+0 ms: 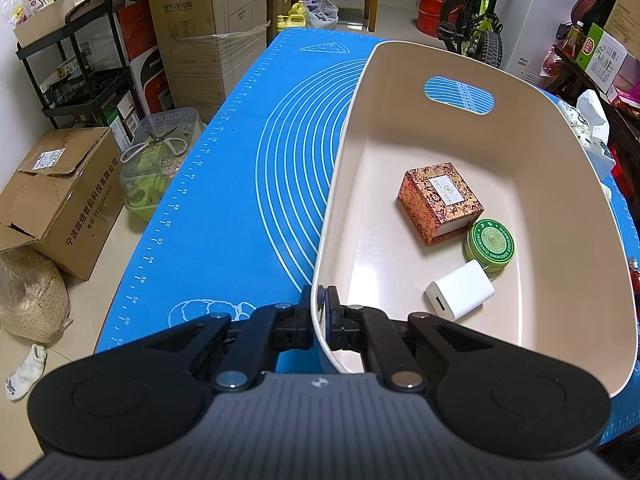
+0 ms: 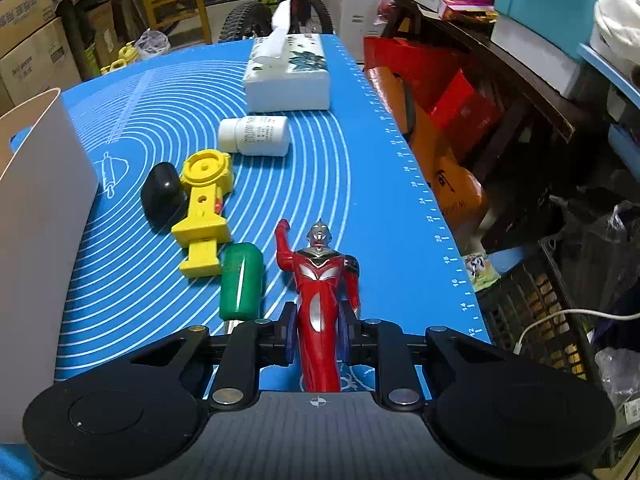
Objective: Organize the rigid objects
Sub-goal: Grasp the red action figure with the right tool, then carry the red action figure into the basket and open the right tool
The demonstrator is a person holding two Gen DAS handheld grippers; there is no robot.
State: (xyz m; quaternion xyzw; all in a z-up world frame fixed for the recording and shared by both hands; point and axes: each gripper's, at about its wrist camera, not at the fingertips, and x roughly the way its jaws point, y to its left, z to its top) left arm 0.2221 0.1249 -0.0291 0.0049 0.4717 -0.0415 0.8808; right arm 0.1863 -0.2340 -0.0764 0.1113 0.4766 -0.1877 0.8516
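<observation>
Bin point(image 1: 532, 184) partly filled: patterned box point(image 1: 440, 200), green tin point(image 1: 489, 245), white charger point(image 1: 460, 290) inside. Left on blue tabletop point(image 2: 320, 168): pill bottle point(image 2: 254, 136), yellow toy point(image 2: 204, 212), black object point(image 2: 162, 194), green-handled screwdriver point(image 2: 240, 282). Right tool point(image 2: 318, 338) clamped on red figure point(image 2: 322, 296), lying lengthwise between jaws. Left tool point(image 1: 320, 308) pinching bin's near wall.

The red figure point(image 2: 320, 292) disappears from the legs down behind the right hand-held gripper point(image 2: 318, 338). The cream basket point(image 2: 36, 216) is cut off at the picture's left edge. The green-handled tool's point(image 2: 241, 280) shaft is hidden behind the gripper's linkage. The white bottle's point(image 2: 256, 136) label print is too small to read.
</observation>
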